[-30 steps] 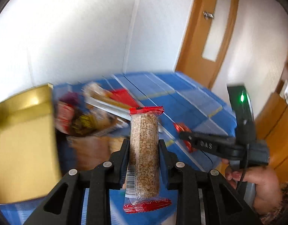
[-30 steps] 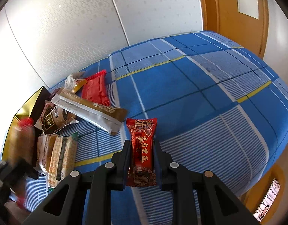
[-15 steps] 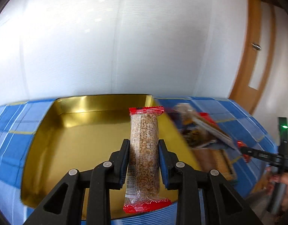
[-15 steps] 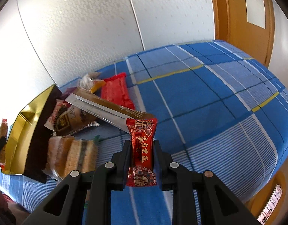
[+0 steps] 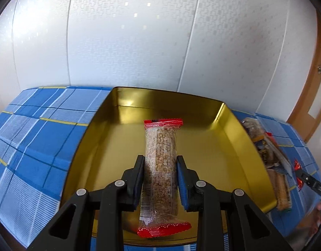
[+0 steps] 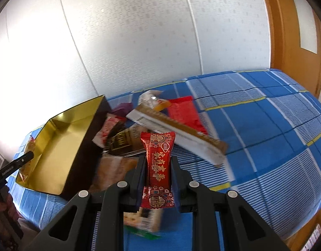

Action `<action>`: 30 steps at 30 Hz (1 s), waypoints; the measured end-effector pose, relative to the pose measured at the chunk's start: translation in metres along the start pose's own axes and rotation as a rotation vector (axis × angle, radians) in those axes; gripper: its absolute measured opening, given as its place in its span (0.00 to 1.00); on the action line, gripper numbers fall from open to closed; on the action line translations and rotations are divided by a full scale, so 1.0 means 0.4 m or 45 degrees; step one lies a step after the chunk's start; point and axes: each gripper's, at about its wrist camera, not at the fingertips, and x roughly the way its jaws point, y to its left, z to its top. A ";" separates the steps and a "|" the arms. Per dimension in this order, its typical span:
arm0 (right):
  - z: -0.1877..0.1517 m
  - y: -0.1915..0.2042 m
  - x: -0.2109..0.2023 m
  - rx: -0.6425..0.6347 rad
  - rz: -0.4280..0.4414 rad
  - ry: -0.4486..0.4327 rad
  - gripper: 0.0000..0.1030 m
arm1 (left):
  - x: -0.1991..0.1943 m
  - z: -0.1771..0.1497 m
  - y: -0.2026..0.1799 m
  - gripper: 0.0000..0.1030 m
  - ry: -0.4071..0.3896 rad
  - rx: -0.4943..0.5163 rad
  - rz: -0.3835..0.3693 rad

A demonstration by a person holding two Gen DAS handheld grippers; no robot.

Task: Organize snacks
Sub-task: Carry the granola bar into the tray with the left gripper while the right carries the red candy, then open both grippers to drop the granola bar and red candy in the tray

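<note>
L gripper (image 5: 160, 179) clenched on grain bar (image 5: 161, 167), hanging over gold tin (image 5: 233, 129). R gripper (image 6: 157, 175) grips red candy pack (image 6: 158, 165) above snack pile (image 6: 177, 125), tin at 10 o'clock. Step: drop-off. Next: lower bar, let go.

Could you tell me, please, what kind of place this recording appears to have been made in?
Most likely a room in a home. A table under a blue plaid tablecloth stands against a white patterned wall, with a wooden door close by. Packaged snacks lie beside a gold tin.
</note>
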 end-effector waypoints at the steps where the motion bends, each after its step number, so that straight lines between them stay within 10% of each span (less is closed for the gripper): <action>1: 0.001 0.008 0.002 0.003 0.014 0.000 0.22 | 0.003 -0.001 0.003 0.29 0.006 -0.001 0.012; 30: 0.007 0.308 0.073 -0.136 0.385 -0.094 0.22 | 0.035 -0.012 0.124 0.40 0.105 -0.011 0.234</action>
